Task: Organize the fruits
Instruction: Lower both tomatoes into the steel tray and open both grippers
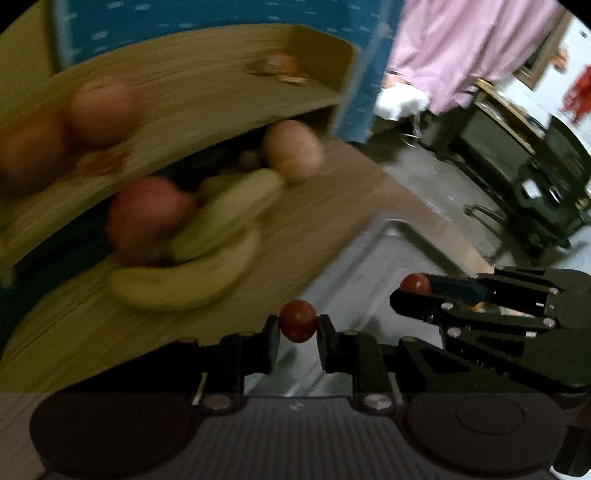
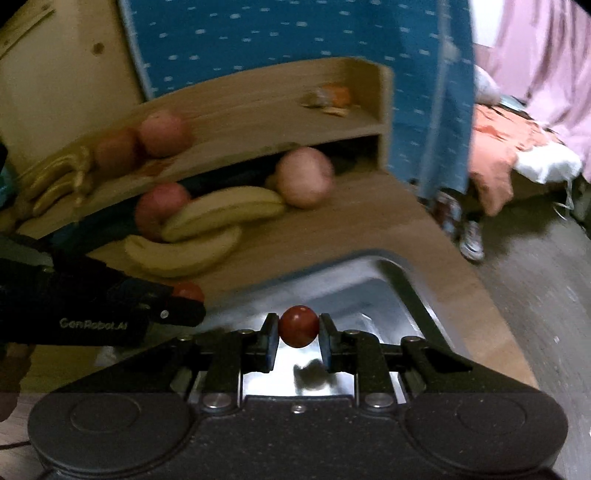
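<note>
You saw a shiny metal sink (image 2: 402, 291), a matt wooden shelf (image 2: 258, 110), and glossy red fruit (image 2: 298, 326) between matt black plastic fingers (image 2: 267, 341)

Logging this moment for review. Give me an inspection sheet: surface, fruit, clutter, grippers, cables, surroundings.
Surface: wooden counter with a metal sink and a two-level shelf.
Fruit: bananas and apples on the counter; more apples on the shelf.
Clutter: small orange item on the shelf, too blurred to identify.
Grippers: left gripper and right gripper each shut on a small red fruit, above the sink.
Cables: nothing seen.
Surroundings: blue curtain, pink cloth.
</note>
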Action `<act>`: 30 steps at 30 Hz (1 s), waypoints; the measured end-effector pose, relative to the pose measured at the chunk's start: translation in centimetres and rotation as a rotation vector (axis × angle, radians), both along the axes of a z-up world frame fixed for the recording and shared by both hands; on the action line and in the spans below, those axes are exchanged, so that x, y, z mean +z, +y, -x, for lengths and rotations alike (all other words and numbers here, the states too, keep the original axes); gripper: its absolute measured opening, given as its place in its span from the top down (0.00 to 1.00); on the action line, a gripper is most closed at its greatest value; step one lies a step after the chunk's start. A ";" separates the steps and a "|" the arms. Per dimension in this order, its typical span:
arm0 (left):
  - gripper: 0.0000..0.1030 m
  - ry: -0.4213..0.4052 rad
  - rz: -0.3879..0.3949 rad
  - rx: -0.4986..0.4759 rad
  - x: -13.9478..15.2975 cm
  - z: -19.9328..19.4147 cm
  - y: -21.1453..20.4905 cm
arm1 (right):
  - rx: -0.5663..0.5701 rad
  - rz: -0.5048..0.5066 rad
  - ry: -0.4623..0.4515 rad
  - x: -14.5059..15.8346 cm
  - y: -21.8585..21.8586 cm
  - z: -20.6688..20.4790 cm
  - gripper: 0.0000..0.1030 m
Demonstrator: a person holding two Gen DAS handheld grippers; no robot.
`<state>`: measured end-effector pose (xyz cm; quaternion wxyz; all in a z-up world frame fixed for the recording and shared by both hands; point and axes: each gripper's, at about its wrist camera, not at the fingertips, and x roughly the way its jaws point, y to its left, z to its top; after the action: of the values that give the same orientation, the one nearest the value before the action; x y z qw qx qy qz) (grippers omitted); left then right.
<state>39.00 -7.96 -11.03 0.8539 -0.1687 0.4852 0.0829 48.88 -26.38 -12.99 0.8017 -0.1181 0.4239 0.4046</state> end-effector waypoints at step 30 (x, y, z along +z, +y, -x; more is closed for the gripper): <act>0.77 0.073 0.008 -0.178 -2.7 -5.2 -6.2 | -0.112 0.056 0.076 -2.6 -4.9 0.1 0.75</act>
<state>44.19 -14.14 -13.72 0.8390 -0.1253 0.5294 0.0108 48.75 -31.26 -15.60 0.8028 -0.1011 0.4712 0.3511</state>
